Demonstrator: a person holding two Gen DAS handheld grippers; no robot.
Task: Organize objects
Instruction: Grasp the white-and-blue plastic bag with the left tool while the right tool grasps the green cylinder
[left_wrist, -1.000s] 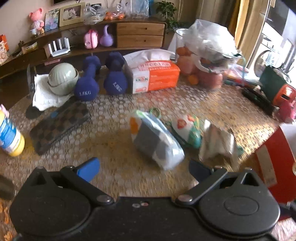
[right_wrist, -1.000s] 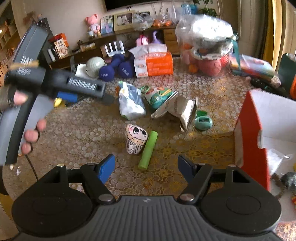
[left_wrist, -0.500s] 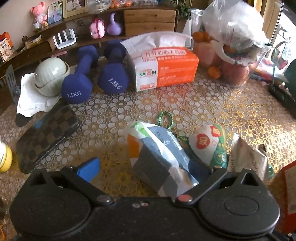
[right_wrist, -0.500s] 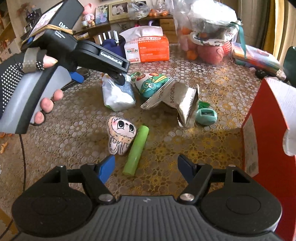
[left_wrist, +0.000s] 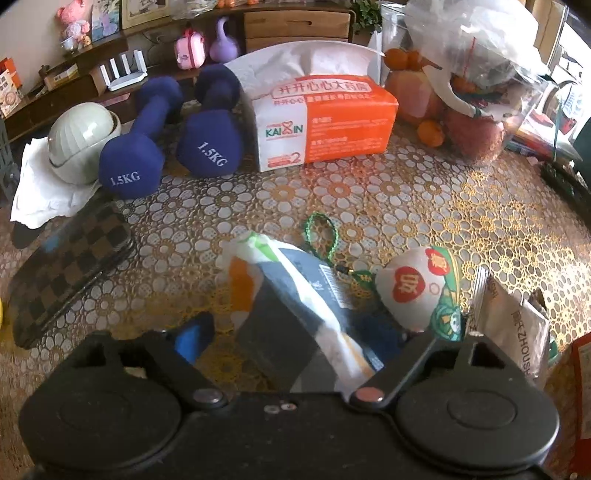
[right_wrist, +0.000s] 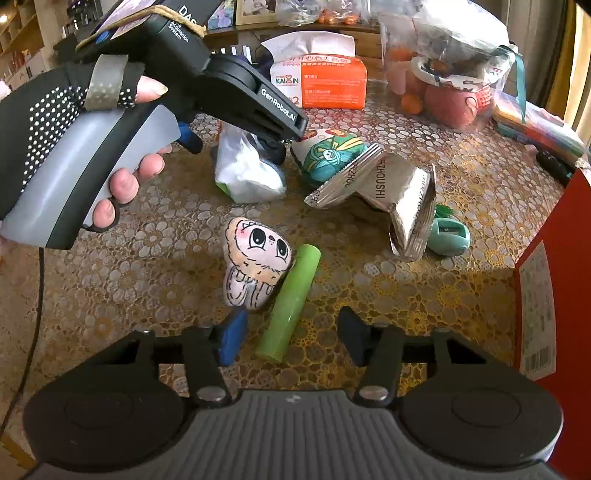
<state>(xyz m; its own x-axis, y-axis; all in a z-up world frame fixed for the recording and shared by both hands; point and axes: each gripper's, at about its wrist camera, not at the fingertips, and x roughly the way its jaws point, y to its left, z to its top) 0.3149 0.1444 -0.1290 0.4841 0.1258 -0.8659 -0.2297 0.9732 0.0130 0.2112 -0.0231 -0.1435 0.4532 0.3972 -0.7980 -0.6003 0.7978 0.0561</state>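
A white and grey snack pouch (left_wrist: 295, 306) lies on the patterned table. My left gripper (left_wrist: 286, 336) straddles it; its jaws are closing, and a gap still shows beside the blue left fingertip (left_wrist: 192, 338). In the right wrist view a gloved hand holds the left gripper (right_wrist: 232, 144) over the same pouch (right_wrist: 247, 177). A green tube (right_wrist: 291, 295) lies between the fingers of my right gripper (right_wrist: 291, 338), whose jaws are closing without touching it. A cartoon plush toy (right_wrist: 255, 266) leans against the tube's left side.
A silver foil packet (right_wrist: 399, 199), a green-print pouch (right_wrist: 332, 155) and a teal sharpener (right_wrist: 448, 238) lie to the right. A red box (right_wrist: 554, 266) stands at the right edge. Behind are a tissue pack (left_wrist: 321, 125), two dumbbells (left_wrist: 133, 162) and a checkered wallet (left_wrist: 66, 266).
My left gripper came forward and down over the pouch, and its jaws narrowed. My right gripper sank toward the green tube, and its jaws narrowed around it.
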